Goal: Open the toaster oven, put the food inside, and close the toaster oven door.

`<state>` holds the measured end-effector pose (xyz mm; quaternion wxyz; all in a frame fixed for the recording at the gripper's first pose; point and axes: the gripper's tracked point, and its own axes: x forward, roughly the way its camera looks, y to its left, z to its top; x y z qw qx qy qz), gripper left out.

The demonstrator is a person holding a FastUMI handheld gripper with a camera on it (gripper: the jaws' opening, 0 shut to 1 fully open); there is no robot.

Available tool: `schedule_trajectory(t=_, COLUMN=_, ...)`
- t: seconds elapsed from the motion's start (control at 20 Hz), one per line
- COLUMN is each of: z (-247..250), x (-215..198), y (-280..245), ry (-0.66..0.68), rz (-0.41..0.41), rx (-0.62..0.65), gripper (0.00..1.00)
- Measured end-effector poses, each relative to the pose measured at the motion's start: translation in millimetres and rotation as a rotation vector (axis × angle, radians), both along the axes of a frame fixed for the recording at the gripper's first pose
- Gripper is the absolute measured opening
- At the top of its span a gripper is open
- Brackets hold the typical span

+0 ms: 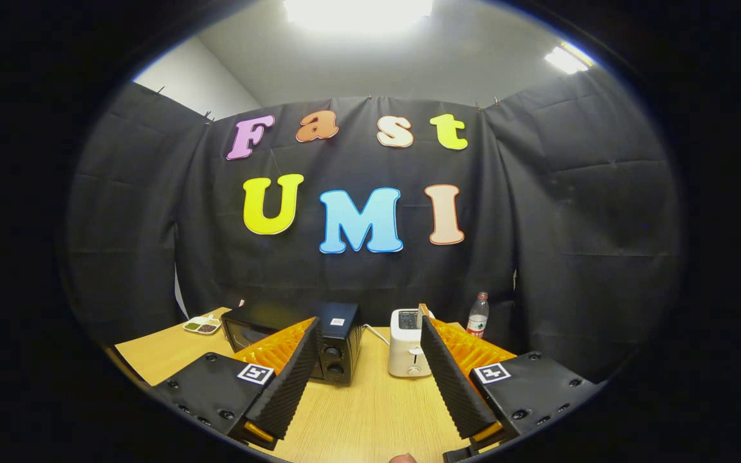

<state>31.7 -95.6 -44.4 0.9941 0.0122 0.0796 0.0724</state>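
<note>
The tongs (368, 328) stand wide open above the wooden counter (370, 411), holding nothing; bare wood shows between the two fingers. They hang above the near part of the counter, well short of everything on it.

The oven (338, 344) is a black box standing toward the far edge of the counter, left of the middle. The left finger (290, 379) covers part of its front, so the glass door (245, 333) shows only in part; it looks closed, though the handle is hidden. Two round knobs (333, 360), one above the other, sit on the oven's right-hand panel, and a small white tag lies on its top.

Beyond the oven, toward the far left corner of the counter, lies a small white tray (202, 325) with divided compartments holding dark and greenish food. It is apart from the oven, just to its left.

Right of the oven, with a gap of bare wood between them, stands a white toaster (408, 350), a lever on its front and its cord (377, 334) trailing off toward the oven's back. The right finger (451, 379) overlaps the toaster's right side.

Farther right, near the far edge and against the black cloth, stands an upright clear bottle (478, 315) with a red label and cap.

A fingertip (402, 458) of the person shows at the near end, between the finger bases.
</note>
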Motion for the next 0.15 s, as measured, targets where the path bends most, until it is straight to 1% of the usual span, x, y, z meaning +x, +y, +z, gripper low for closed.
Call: schedule_trajectory(t=0.15, z=2.0, x=0.2, y=1.7, ry=-0.001, rz=-0.001, rx=0.008, gripper=0.97)
